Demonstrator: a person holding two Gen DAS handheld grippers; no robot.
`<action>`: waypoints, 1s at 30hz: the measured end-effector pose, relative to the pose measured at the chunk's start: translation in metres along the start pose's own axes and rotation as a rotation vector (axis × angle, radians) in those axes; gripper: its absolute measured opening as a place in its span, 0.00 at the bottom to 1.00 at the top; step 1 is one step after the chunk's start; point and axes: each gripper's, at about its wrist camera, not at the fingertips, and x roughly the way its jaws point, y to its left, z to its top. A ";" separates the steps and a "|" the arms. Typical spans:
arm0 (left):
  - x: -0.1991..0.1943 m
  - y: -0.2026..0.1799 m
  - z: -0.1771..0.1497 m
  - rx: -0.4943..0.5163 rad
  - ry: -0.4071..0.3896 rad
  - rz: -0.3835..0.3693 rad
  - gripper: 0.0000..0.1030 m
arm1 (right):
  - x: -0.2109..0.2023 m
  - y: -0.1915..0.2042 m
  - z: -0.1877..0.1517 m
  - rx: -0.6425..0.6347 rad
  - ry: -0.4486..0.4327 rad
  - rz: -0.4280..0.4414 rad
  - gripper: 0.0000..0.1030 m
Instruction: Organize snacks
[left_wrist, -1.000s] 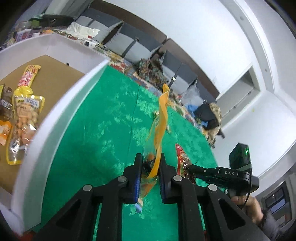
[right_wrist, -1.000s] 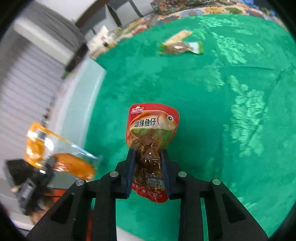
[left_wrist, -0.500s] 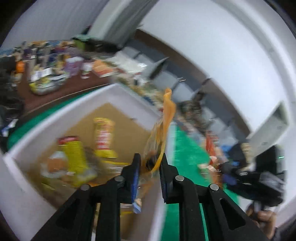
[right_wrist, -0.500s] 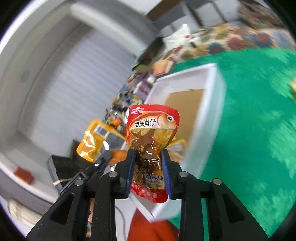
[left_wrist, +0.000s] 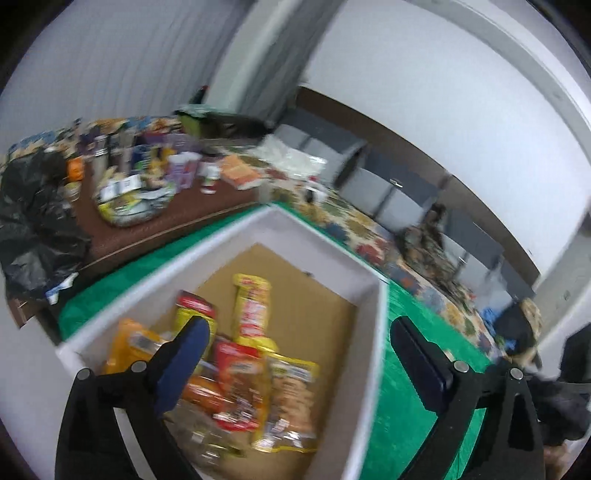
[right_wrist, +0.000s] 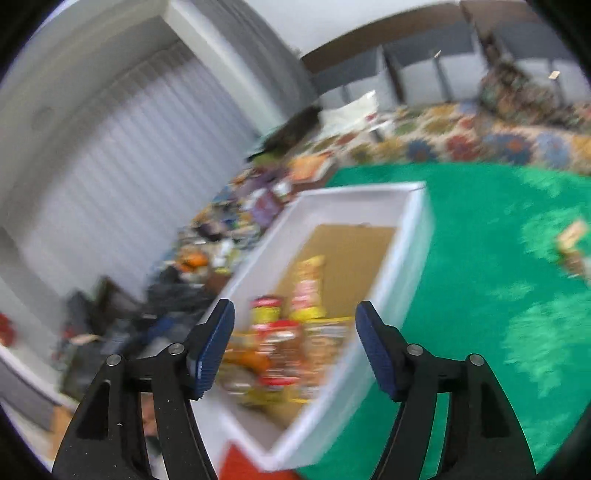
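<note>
A white box (left_wrist: 373, 354) with a brown cardboard floor sits on the green cloth (right_wrist: 498, 295) and holds several snack packets (left_wrist: 255, 376), yellow, red and orange. My left gripper (left_wrist: 299, 354) hangs over the box, its jaws opening wide with nothing between them. My right gripper (right_wrist: 293, 339) also hovers above the box (right_wrist: 413, 236), its jaws opening, and the snack packets (right_wrist: 288, 343) lie blurred below with none pressed by the pads. One more snack packet (right_wrist: 570, 240) lies on the cloth at the far right.
A brown table (left_wrist: 147, 218) crowded with bottles and packets stands behind the box. A black bag (left_wrist: 33, 206) is at the left. Patterned fabric (right_wrist: 461, 136) and grey cabinets (left_wrist: 388, 188) run along the back wall. A person's hand (left_wrist: 554, 450) shows at the lower right.
Both grippers swung from the green cloth to above the white box. Each was shut on a packet, the left orange and the right red; both now stand open and empty.
</note>
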 end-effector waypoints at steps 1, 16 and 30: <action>0.003 -0.014 -0.007 0.021 0.012 -0.018 0.96 | 0.000 -0.009 -0.005 -0.024 -0.004 -0.062 0.73; 0.113 -0.208 -0.196 0.289 0.422 -0.181 0.96 | -0.087 -0.266 -0.166 0.059 0.117 -0.769 0.73; 0.204 -0.256 -0.253 0.506 0.423 -0.007 0.96 | -0.118 -0.341 -0.169 0.108 0.058 -0.865 0.74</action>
